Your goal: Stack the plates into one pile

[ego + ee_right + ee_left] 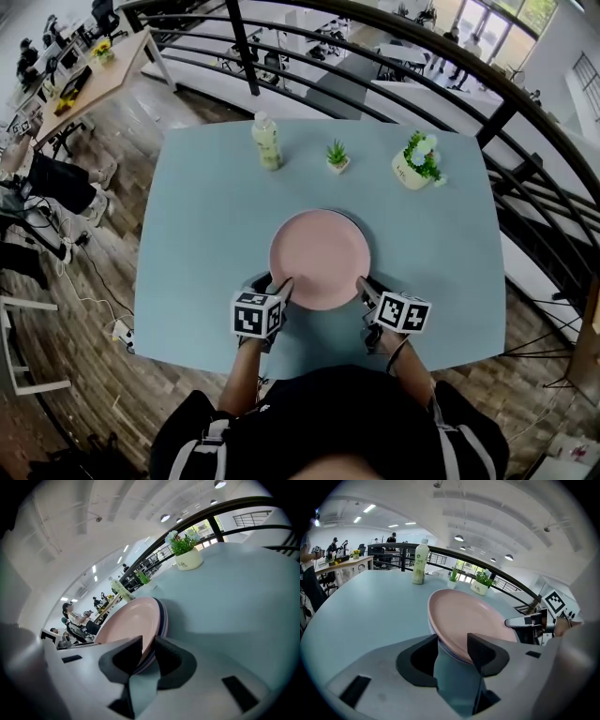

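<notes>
Plate pile sits midway between the bench's side edges; right tongs clench its near rim, left tongs (parted) straddle it.

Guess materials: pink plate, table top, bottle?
Pink plate: likely glazed ceramic or melamine; smooth, soft sheen, can't tell which. Table top: matte pale-blue laminate or painted board; even colour, no grain. Bottle: probably clear plastic; pale green shows through, white cap.

far edge — bottle, small plant, flower pot in a row | table bare both sides of plate pile
</notes>
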Demonstrator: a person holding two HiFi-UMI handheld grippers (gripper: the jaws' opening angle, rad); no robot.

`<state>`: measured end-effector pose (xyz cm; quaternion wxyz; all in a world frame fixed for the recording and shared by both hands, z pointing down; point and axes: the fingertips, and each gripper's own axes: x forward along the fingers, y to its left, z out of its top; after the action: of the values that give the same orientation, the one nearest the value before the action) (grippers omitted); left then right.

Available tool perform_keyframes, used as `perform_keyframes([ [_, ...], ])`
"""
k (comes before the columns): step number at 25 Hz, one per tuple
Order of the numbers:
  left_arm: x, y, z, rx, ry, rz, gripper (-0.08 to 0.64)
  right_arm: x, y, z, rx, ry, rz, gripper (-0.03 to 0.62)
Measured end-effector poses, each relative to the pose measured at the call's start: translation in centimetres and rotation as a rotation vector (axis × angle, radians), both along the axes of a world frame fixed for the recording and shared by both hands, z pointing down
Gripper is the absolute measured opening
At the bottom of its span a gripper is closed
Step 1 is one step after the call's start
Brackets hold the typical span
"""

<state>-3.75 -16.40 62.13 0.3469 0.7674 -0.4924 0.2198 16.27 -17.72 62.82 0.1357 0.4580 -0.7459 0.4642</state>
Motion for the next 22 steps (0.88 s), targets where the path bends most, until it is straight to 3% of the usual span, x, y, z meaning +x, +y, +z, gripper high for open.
perform_keyframes([
  [10,-0.2,-0.3,0.5,-0.014,0.066,-0.042,0.193,-0.3,-0.2,0.1,0.012,-0.018,-0.023,0.104],
  [14,-0.4,-0.5,0.1,0.021,0.040,-0.063,0.193,-0.5,-0.2,-0.1,0.017,-0.027,-0.026,0.127],
  [17,-0.1,-0.5,-0.1,0.027,0.067,-0.070,0.194,-0.5,-0.1,-0.2,0.028,-0.024,-0.023,0.150],
  [20,-0.5,-0.5,-0.2,0.023,0.102,-0.097,0.196,-0.3,0.0,-0.1,0.035,0.020,-0.033,0.219],
  [22,-0.9,-0.5,-0.3,0.029,0.096,-0.099,0.197,-0.2,0.0,-0.1,0.038,0.031,-0.023,0.219],
])
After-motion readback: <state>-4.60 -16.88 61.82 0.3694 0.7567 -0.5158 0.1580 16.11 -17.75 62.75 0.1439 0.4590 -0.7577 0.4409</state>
